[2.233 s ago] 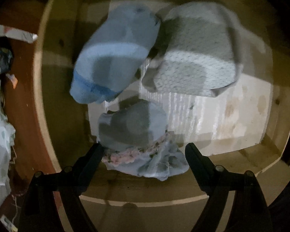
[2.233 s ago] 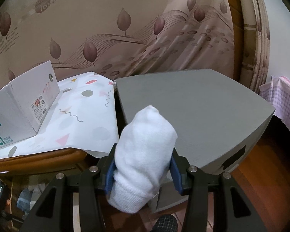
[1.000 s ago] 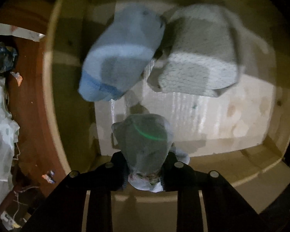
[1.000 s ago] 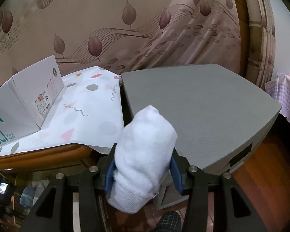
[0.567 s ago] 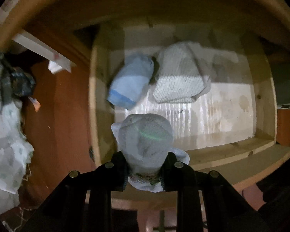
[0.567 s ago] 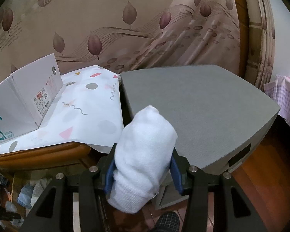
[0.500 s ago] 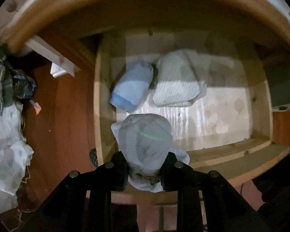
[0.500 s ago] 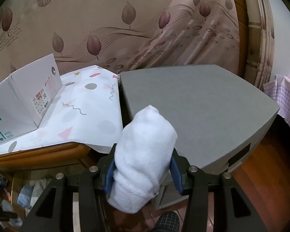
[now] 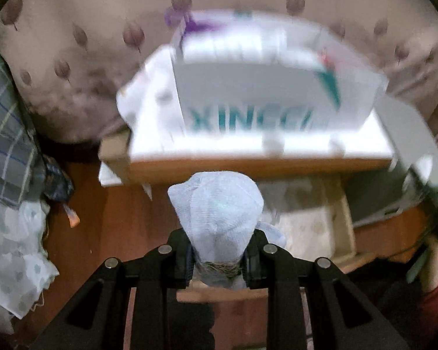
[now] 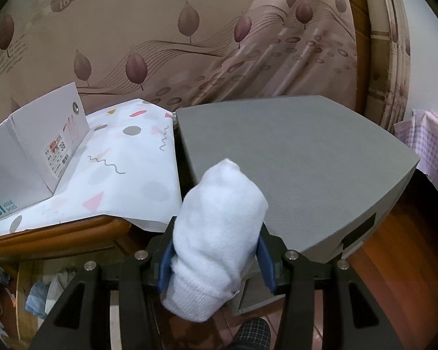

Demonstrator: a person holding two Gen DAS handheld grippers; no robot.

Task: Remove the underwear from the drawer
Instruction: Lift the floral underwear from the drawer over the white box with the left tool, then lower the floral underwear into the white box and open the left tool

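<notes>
My left fingers (image 9: 219, 265) pinch a pale blue roll (image 9: 216, 213), clear above the drawer (image 9: 340, 218). My right fingers (image 10: 214, 262) clamp a white roll (image 10: 219, 227) over the bench (image 10: 73, 233). Blue cloth (image 10: 36, 296) remains in the drawer, so I judge more is left.

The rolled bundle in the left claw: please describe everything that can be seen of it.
The rolled bundle is pale blue-grey cloth with a fine mesh-like weave, rounded at the top like a dome. At its bottom end a darker, lace-like trim shows, and a loose flap sticks out at its right. It stands upright in the left claw, whose black fingers press its lower sides. Behind and below it lies the open wooden drawer.
</notes>
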